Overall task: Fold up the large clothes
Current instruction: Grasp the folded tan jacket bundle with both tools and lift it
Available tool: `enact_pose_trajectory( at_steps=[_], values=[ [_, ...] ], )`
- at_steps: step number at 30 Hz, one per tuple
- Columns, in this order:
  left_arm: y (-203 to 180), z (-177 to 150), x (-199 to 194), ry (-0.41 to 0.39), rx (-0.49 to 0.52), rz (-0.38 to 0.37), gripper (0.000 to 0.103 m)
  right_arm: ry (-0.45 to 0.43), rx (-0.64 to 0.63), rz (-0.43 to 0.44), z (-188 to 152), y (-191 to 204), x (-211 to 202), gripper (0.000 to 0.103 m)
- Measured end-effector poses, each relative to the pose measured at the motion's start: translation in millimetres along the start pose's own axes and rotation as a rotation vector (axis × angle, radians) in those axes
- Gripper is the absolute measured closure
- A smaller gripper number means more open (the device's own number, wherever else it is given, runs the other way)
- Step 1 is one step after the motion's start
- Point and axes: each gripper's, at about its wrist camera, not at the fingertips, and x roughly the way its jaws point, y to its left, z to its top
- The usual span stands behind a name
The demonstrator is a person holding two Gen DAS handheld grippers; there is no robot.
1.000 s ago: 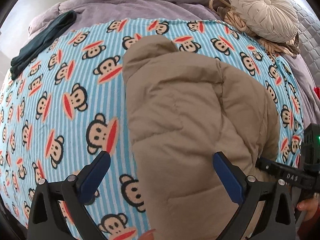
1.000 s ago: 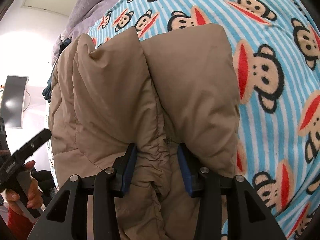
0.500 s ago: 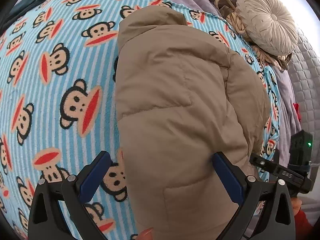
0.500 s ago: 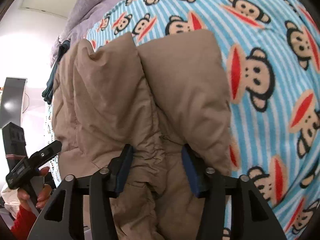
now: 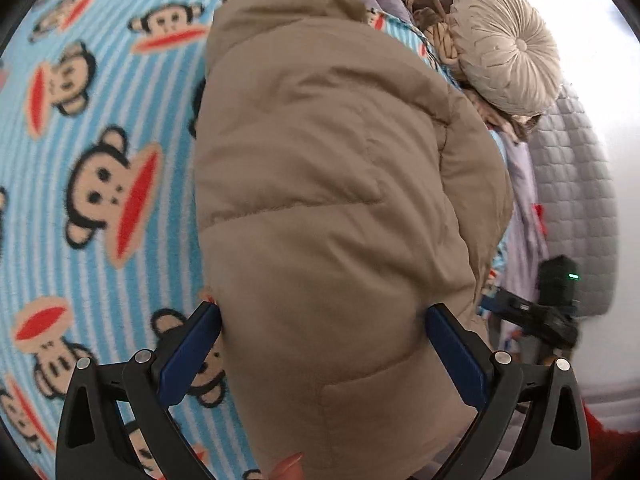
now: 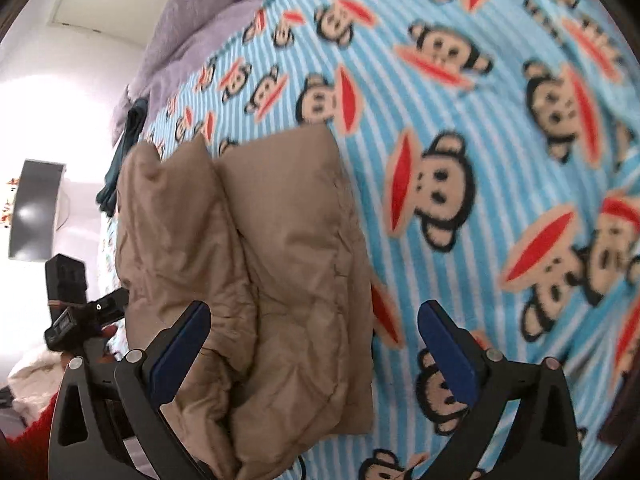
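On the monkey-print blanket [image 6: 500, 128] lies the tan puffer jacket [image 5: 328, 208], folded into a long bundle, and from here I cannot see all of it in either view. In the left wrist view its near end runs off the frame at 6 o'clock, between and below my left gripper [image 5: 324, 344], and its right flank drops out of sight toward 3 o'clock, so I cannot tell how the layers sit underneath. The long axis runs from 6 o'clock up to about 12, narrowing to a rounded end at the top. In the right wrist view the same bundle stretches from 7 o'clock toward 11, with two puffy lobes side by side and a seam-like groove between them; its lower end is partly masked by the left finger of my right gripper [image 6: 316, 340]. The left gripper's jaws stand wide, one blue pad at each flank of the jacket; whether they press on it I cannot tell. The right gripper's jaws have just been opening and now stand wide apart, with the jacket's corner between them but neither pad pressing on it; the right pad hangs over bare blanket. A round pleated cushion [image 5: 504, 44] sits at 1 o'clock in the left view, its lower edge hiding something woven I cannot make out. A dark green cloth [image 6: 120, 168] at 10 o'clock in the right view is blurred and half hidden behind the jacket.
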Motion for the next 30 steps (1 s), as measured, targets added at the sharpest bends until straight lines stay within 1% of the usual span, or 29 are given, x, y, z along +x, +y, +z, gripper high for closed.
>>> enact_pose_trajectory(
  at_steps=[3,5,6,9,11,14,17,21,25,26,27,28,30],
  values=[
    [13.6,3.7,4.5,0.018,-0.026,-0.07,0.0,0.033,0.012,0.065,6.5,-9.9,14.3,0.0],
    [16.7,5.6,8.3,0.022,-0.035,-0.099,0.0,0.062,0.025,0.133,10.9,-14.4,25.0,0.0],
    [18.0,7.1,10.1,0.023,-0.038,-0.112,0.0,0.085,0.038,0.183,14.1,-17.1,32.0,0.0],
    [18.7,9.0,16.1,0.025,-0.019,-0.121,0.0,0.138,0.06,0.278,20.3,-19.3,50.1,0.0],
    [15.7,10.6,21.3,0.023,0.001,-0.112,0.0,0.164,0.056,0.308,23.3,-17.6,60.9,0.0],
    [14.1,13.8,30.6,0.022,0.032,-0.092,0.0,0.215,0.038,0.317,29.8,-13.0,81.2,0.0],
    [16.7,17.6,38.6,0.024,0.012,-0.092,0.0,0.251,0.032,0.353,31.7,-6.6,98.1,0.0],
    [16.9,18.9,46.9,0.041,-0.031,-0.098,0.0,0.254,0.03,0.331,29.2,-2.4,102.9,0.0],
    [5.2,19.7,46.6,0.036,-0.036,-0.078,0.0,0.251,0.075,0.298,23.1,-3.8,97.8,0.001],
    [2.1,20.3,45.3,0.03,-0.034,-0.08,0.001,0.25,0.089,0.291,21.7,-3.3,96.0,0.004],
    [-2.6,20.3,42.5,0.018,-0.027,-0.085,0.004,0.25,0.11,0.299,19.3,-2.9,93.5,0.013],
    [-5.0,19.8,39.1,0.01,-0.021,-0.09,0.006,0.247,0.121,0.313,18.0,-2.2,91.6,0.017],
    [-7.3,18.9,29.3,-0.006,-0.012,-0.12,0.014,0.225,0.136,0.339,13.0,1.3,81.3,0.032]
  ],
)
